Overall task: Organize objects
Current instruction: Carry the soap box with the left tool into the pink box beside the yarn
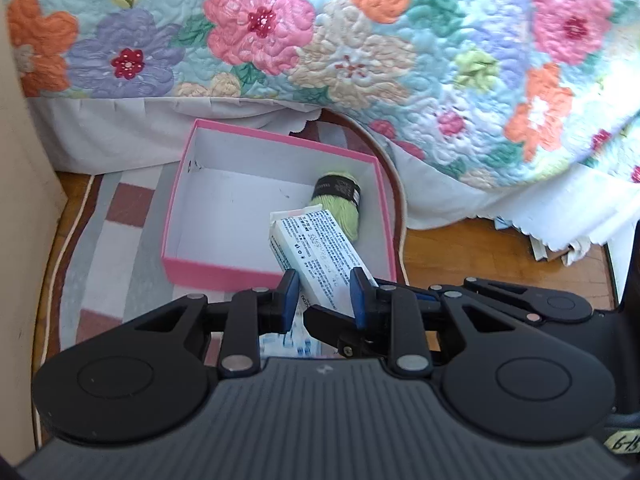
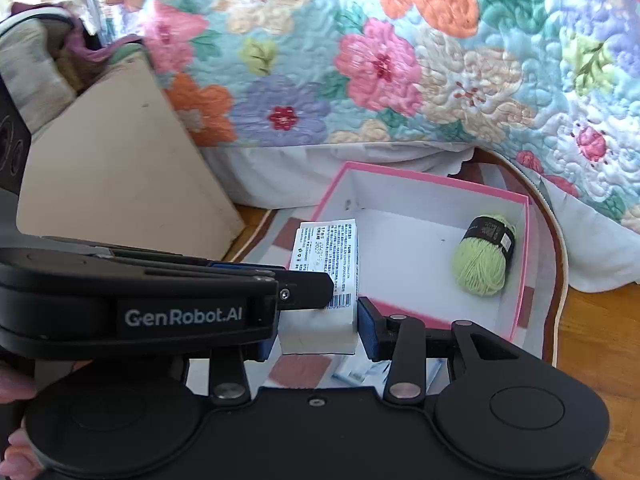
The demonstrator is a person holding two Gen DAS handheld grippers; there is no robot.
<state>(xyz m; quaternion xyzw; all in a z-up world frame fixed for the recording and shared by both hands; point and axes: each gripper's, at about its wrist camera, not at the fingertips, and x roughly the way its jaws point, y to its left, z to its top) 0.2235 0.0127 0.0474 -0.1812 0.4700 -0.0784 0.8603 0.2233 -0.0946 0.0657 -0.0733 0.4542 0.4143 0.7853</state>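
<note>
Over the pink box (image 2: 520, 264), where the green yarn (image 2: 482, 254) already lies, both hand-held grippers, left (image 1: 325, 298) and right (image 2: 316, 322), clamp one white carton (image 2: 326, 276), not yet released inside.

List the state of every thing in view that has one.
Pink cardboard box: open, lidless.
Light green yarn ball: lying inside the box, at one end.
White printed carton: gripped, raised over the box's near wall.
Left gripper: around the carton.
Right gripper: shut on the carton.
</note>
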